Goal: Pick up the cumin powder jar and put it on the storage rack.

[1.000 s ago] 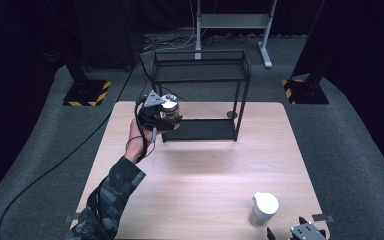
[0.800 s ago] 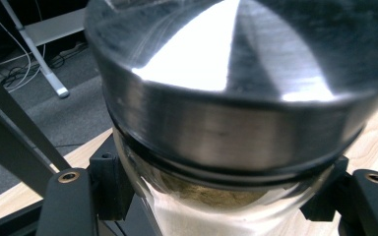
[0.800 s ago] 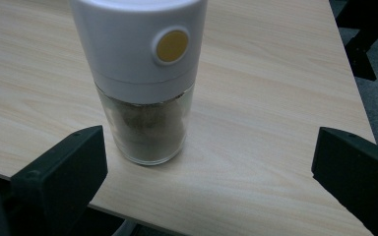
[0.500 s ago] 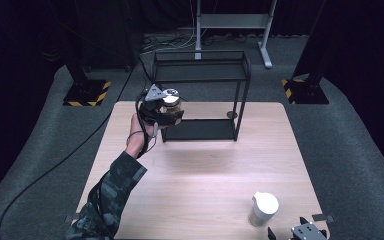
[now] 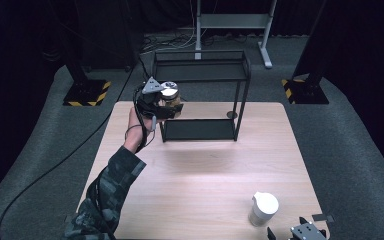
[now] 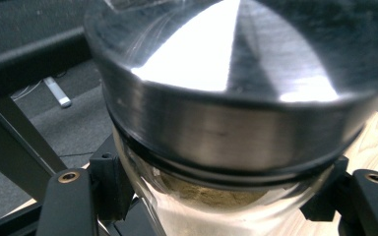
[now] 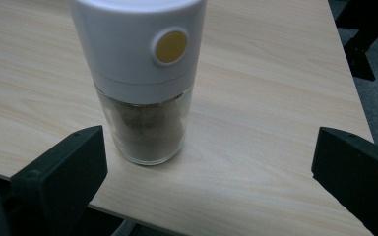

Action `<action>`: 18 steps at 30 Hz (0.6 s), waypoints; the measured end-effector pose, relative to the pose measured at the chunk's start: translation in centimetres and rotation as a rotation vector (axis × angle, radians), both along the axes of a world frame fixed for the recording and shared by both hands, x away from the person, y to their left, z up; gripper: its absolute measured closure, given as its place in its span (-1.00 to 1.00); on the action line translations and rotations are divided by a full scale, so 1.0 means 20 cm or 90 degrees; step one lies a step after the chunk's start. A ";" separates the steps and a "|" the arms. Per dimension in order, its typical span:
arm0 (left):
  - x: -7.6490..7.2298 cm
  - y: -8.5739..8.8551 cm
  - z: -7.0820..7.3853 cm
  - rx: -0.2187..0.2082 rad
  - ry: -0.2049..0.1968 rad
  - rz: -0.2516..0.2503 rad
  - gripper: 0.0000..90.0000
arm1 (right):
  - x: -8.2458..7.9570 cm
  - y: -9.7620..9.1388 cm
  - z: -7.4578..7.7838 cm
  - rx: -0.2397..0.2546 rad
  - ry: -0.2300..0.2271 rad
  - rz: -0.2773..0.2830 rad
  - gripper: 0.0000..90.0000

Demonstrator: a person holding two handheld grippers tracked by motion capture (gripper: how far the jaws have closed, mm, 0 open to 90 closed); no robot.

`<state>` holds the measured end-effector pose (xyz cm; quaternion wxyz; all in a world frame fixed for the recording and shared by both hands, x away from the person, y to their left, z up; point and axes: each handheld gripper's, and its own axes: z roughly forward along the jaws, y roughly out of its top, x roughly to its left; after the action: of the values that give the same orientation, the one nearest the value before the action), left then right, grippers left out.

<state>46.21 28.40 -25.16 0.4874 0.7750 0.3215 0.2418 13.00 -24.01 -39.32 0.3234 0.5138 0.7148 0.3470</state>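
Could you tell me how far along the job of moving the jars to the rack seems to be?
Nothing sits on the black rack yet. The left tongs grip a metal-lidded glass jar, raised beside the rack. The white-capped grinder stands on the table before the open right tongs, ungrasped.

Dark studio lab — black drapes (image 5: 365, 55), hazard-striped stand bases (image 5: 86, 93), cabling.

We wear a dark camouflage sleeve (image 5: 107, 192) on our left arm. Left gripper (image 5: 159, 102): black body, grey three-cornered plate on top, black cable trailing. Its jaws are black with brass-ringed screw holes. Right gripper (image 7: 206, 182): broad, matte black jaws.
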 end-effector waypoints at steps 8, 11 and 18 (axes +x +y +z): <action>0.01 0.01 0.04 -0.006 -0.004 -0.001 -0.32 | 0.00 0.00 0.00 0.000 0.000 -0.003 -1.00; 0.01 0.00 0.06 -0.007 -0.007 -0.002 -0.32 | 0.00 0.00 0.00 -0.001 0.000 -0.002 -1.00; 0.01 0.00 0.10 -0.007 -0.016 -0.004 -0.32 | 0.00 0.00 0.00 -0.002 0.000 -0.001 -1.00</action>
<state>46.36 28.43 -23.11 0.4961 0.7703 0.3145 0.2483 13.01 -24.02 -39.32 0.3246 0.5136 0.7151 0.3457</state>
